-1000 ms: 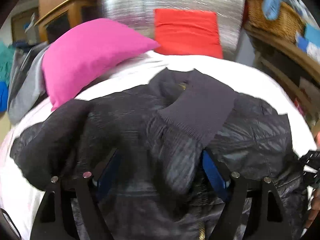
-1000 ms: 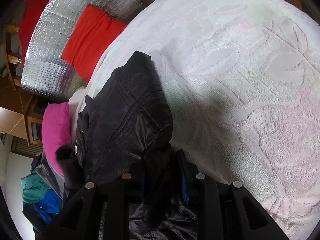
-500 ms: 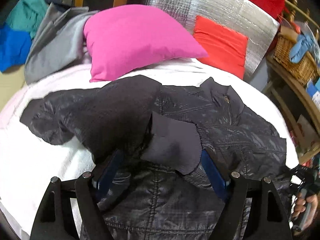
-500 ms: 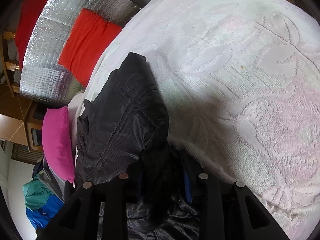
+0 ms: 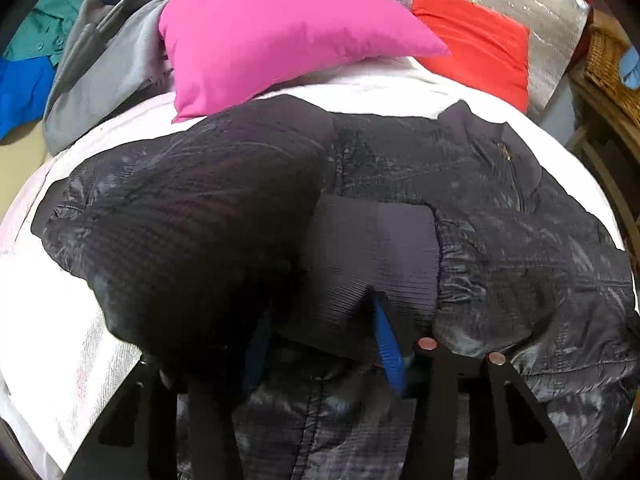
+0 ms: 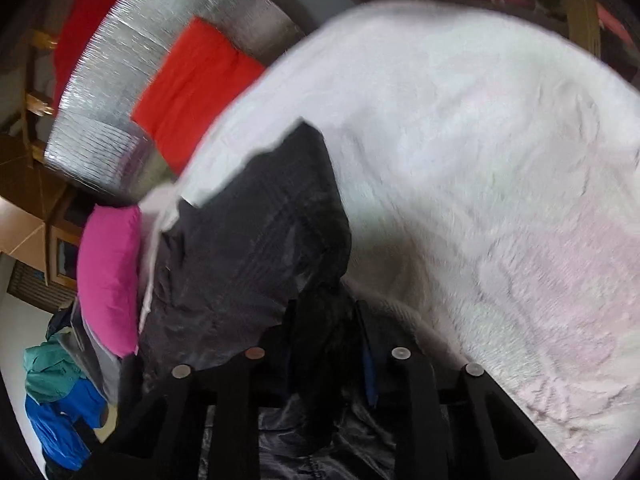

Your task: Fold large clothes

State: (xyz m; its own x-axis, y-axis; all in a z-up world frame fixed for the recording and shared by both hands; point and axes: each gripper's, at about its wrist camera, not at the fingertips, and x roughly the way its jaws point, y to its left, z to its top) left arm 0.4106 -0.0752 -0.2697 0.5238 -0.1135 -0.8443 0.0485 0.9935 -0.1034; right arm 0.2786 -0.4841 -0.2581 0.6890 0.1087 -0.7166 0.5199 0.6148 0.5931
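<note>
A black quilted jacket [image 5: 500,240] lies spread on a white bed cover [image 5: 52,320]. One sleeve is folded across its chest, ribbed cuff [image 5: 376,248] uppermost. My left gripper [image 5: 320,348] points down at that cuff. Its jaws are closing, and the cuff's lower edge sits bunched between the blue pads [image 5: 386,344]. In the right wrist view the jacket [image 6: 256,248] rises as a dark fold from the bed cover [image 6: 480,160]. My right gripper [image 6: 328,344] is closing on a bunch of black jacket fabric pinched between its fingers.
A pink pillow [image 5: 280,28] and a red cushion [image 5: 472,36] lie at the head of the bed against a silver foil panel [image 6: 120,92]. Grey clothes [image 5: 100,64] and blue and teal garments [image 5: 24,80] are piled at left. A wicker basket [image 5: 608,64] stands at right.
The sleeve went from hanging in front of the left camera to lying across the jacket. The left jaws narrowed around its cuff. The right gripper rose slightly with its bunch of fabric.
</note>
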